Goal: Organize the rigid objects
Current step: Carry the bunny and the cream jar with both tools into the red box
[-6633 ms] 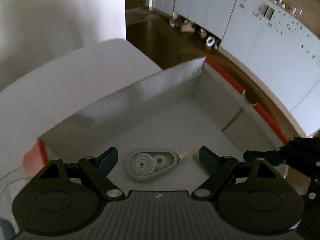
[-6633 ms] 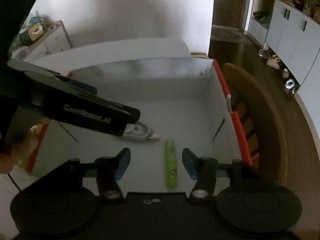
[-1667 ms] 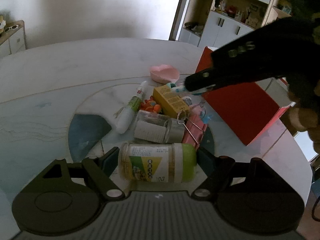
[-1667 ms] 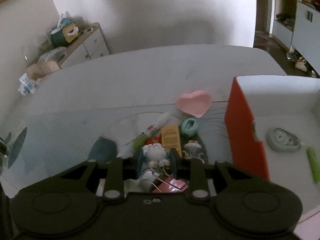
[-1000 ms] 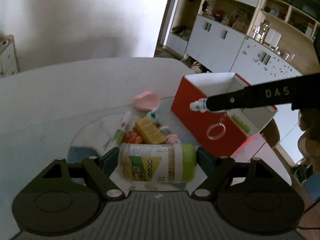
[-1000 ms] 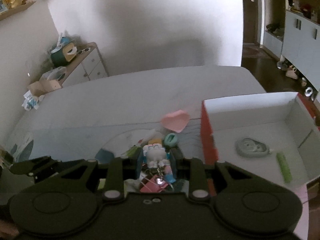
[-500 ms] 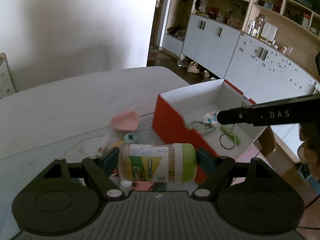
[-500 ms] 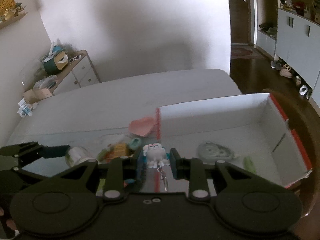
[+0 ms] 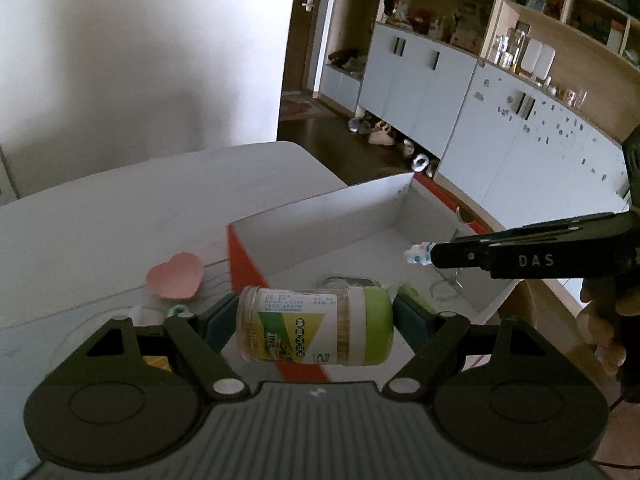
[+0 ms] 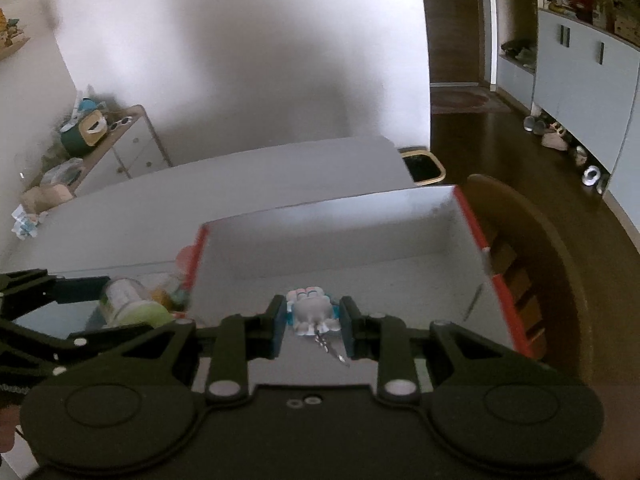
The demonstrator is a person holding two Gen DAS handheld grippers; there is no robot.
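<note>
left hand-held gripper (image 9: 316, 322) w/ jar (image 9: 314, 330); pink dish (image 9: 175, 276) beside red box (image 9: 246, 258).

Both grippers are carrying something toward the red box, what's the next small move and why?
Probably lower the right gripper a little and open it. It holds the small keychain toy over the open inside of the red box, so a release should land it there. The left gripper holds the green-capped jar near the box's near corner, not clearly over the inside yet.
</note>
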